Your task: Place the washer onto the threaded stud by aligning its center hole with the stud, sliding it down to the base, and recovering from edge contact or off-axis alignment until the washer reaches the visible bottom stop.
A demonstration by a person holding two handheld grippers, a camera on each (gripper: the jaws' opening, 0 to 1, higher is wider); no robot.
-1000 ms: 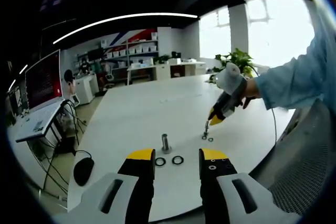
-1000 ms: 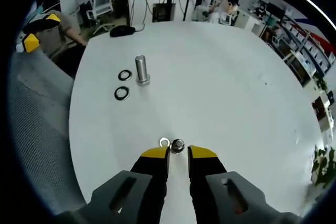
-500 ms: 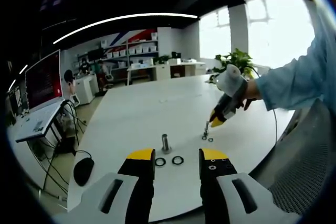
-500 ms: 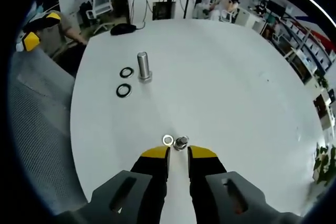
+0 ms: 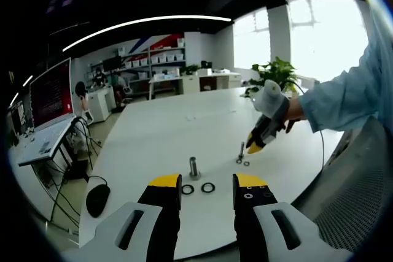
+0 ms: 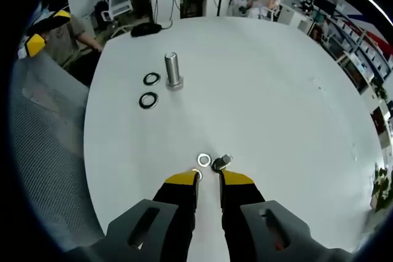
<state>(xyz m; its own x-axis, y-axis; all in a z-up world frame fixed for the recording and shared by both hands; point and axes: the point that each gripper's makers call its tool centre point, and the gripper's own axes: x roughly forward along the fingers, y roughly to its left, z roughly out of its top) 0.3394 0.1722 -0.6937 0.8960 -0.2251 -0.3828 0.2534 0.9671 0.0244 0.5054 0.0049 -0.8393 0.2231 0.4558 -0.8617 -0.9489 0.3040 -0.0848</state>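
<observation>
A small threaded stud (image 6: pixel 222 162) stands on the white table (image 6: pixel 264 90) with a silver washer (image 6: pixel 204 160) flat beside it on its left. Both lie just beyond my right gripper (image 6: pixel 209 179), whose jaws stand a narrow gap apart with nothing between them. In the left gripper view that gripper (image 5: pixel 253 147) hangs tilted over the small stud (image 5: pixel 241 151) and washer (image 5: pixel 246 163). My left gripper (image 5: pixel 207 182) is wide open and holds nothing. Just past it stand a larger stud (image 5: pixel 194 167) and two black washers (image 5: pixel 187 189) (image 5: pixel 208 186).
The larger stud (image 6: pixel 172 69) and its black washers (image 6: pixel 151 79) (image 6: pixel 148 100) sit far left of the right gripper. A mesh chair (image 6: pixel 43 151) borders the table's near edge. A black mouse (image 5: pixel 97 199) lies by the left edge. A person's sleeve (image 5: pixel 344 93) reaches in.
The right gripper has drawn back a little from the small stud, and the stud and washer now sit slightly further right in its view. The left gripper has not moved.
</observation>
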